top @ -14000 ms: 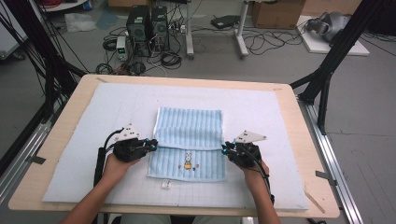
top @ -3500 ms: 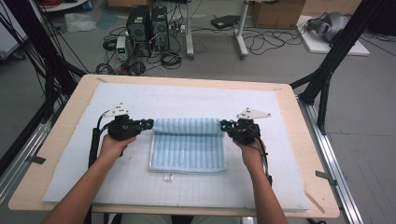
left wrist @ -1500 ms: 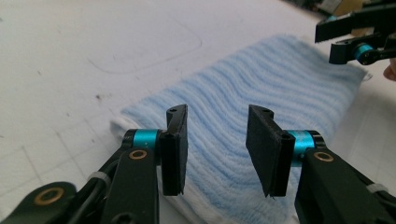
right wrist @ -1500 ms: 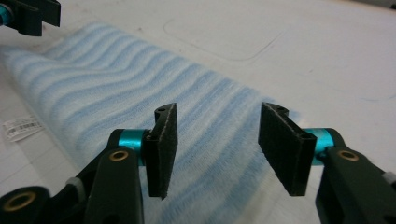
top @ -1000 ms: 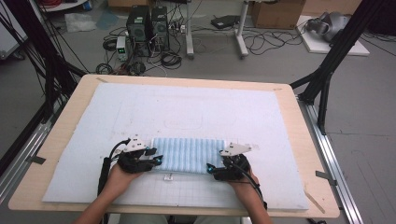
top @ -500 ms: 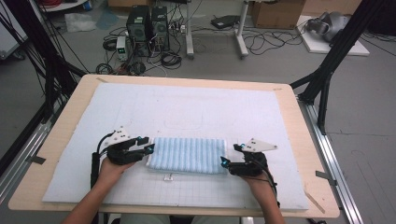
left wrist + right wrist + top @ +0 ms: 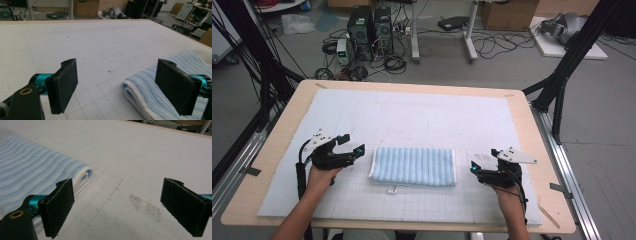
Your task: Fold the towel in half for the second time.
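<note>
A blue-and-white striped towel (image 7: 413, 166) lies folded into a flat rectangle near the front middle of the white mat (image 7: 422, 120). A small white tag sticks out at its front edge. My left gripper (image 7: 353, 148) rests just left of the towel, open, with nothing between its jaws. In the left gripper view the towel's folded end (image 7: 140, 90) lies by the right-hand pad (image 7: 175, 85). My right gripper (image 7: 474, 167) sits a little to the right of the towel, open and holding nothing. The right gripper view has the towel's layered edge (image 7: 82, 176) beyond the left-hand pad (image 7: 60, 205).
The mat covers a wooden table (image 7: 287, 120). A faint rounded-rectangle outline (image 7: 408, 131) is drawn on the mat behind the towel. A dark smudge (image 7: 145, 203) marks the mat between the right gripper's jaws. Black frame legs (image 7: 562, 75), cables and computer cases (image 7: 369, 25) stand on the floor beyond.
Both grippers have let go of the folded towel's ends and drawn outward, the left one to the left and the right one to the right. The towel lies still.
</note>
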`<state>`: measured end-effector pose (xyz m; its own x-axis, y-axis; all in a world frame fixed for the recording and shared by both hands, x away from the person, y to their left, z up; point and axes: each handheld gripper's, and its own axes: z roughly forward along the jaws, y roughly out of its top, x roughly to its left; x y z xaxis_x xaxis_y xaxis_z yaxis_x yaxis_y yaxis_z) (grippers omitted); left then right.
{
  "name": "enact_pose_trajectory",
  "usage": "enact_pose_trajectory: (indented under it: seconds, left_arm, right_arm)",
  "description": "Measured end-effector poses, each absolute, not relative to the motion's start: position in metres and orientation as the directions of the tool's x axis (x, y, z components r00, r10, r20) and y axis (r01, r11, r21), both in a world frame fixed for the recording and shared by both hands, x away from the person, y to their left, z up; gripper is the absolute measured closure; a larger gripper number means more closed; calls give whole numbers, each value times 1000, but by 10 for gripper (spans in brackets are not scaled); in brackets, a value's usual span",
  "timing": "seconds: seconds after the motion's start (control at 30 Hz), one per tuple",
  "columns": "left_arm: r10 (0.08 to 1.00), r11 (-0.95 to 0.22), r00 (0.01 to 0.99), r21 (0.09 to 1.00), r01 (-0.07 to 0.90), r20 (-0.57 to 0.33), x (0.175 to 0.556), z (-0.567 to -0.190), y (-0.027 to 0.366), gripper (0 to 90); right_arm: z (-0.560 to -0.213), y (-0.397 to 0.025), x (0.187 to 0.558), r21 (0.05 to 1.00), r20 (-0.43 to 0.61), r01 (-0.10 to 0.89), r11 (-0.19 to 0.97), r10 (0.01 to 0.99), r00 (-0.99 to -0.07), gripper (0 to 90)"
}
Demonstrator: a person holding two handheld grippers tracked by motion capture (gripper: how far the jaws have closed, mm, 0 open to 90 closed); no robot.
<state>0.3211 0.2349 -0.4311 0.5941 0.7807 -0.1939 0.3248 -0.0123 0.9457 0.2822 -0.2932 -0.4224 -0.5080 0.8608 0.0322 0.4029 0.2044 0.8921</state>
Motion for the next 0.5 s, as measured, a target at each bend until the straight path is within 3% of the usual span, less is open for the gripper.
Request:
enact_pose_trajectory:
  seconds: [0.5]
  left_arm:
    - [784, -26, 597, 952, 304, -169, 315, -429, 245, 196]
  right_arm:
    - [-418, -297, 276, 900, 17, 393, 191, 883, -469, 107]
